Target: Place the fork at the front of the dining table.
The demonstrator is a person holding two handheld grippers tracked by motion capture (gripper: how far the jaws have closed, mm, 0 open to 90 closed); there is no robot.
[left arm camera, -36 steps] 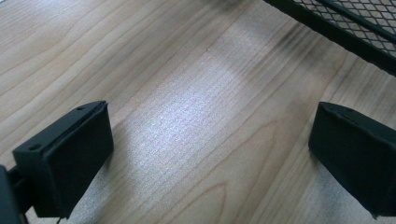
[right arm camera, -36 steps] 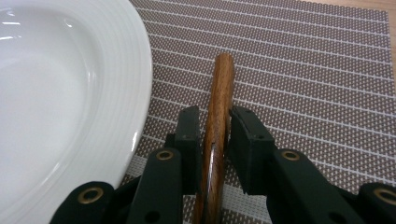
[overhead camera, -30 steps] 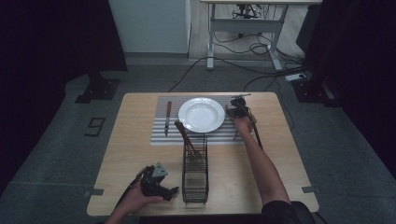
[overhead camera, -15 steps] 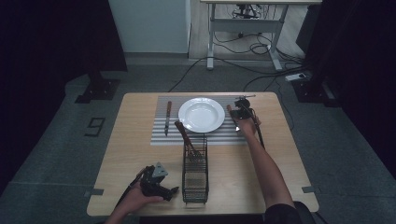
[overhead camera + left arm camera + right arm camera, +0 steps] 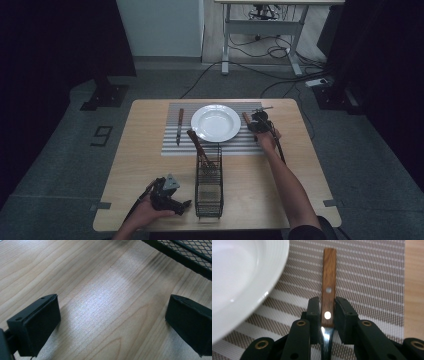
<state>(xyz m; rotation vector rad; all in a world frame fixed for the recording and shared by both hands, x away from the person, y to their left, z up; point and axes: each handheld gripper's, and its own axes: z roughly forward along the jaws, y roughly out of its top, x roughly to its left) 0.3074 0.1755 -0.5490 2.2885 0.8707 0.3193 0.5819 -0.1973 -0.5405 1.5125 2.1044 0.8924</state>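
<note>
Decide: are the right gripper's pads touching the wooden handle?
Touching. The right gripper view shows the right gripper with both pads flush against the wooden handle.

The right gripper [image 5: 327, 315] is holding a piece of cutlery by its wooden handle [image 5: 329, 287], the jaws just having eased slightly wider around it. The handle is lying over a striped placemat [image 5: 372, 282], just beside the rim of a white plate [image 5: 242, 285]. Bare table [image 5: 414, 277] is showing at the right edge.

Grey speckled floor [image 5: 65, 165], dim light; white-legged desk [image 5: 260, 35] at back, black cables [image 5: 270, 80] beneath; dark curtains [image 5: 50, 40] flanking.
</note>
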